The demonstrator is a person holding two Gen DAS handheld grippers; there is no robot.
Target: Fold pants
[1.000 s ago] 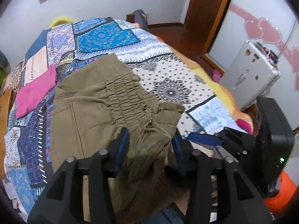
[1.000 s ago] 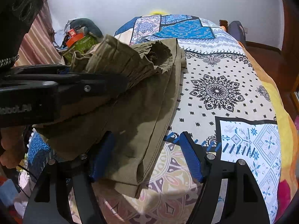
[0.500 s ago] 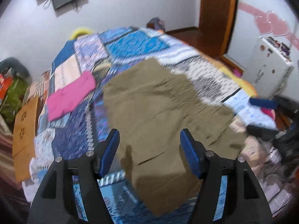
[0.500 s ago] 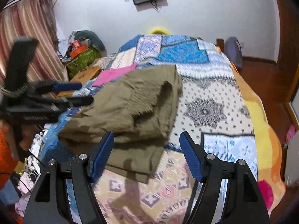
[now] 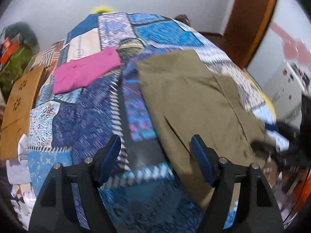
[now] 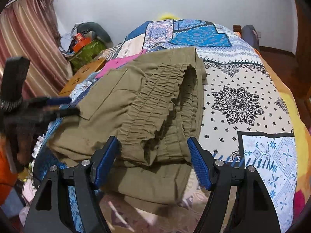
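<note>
The olive-green pants [image 6: 147, 104] lie folded in layers on the patchwork bedspread [image 6: 239, 101], the gathered elastic waistband on top. In the left wrist view the pants [image 5: 196, 104] lie flat at the right of the bed. My left gripper [image 5: 155, 159] is open and empty, held above the bedspread to the left of the pants. My right gripper [image 6: 153, 161] is open and empty, just in front of the near edge of the folded pants. The left gripper also shows blurred in the right wrist view [image 6: 56, 104], at the pants' left side.
A folded pink garment [image 5: 85, 73] lies on the bed beyond the pants. A brown cardboard box [image 5: 19, 104] stands at the bed's left edge. A white appliance [image 5: 285, 85] and a wooden door frame [image 5: 250, 19] are to the right. A curtain [image 6: 25, 44] and clutter stand at the far left.
My left gripper let go of the pants' waistband, opened and swung away to the left. The pants dropped onto the bed in a folded stack. My right gripper pulled back a little.
</note>
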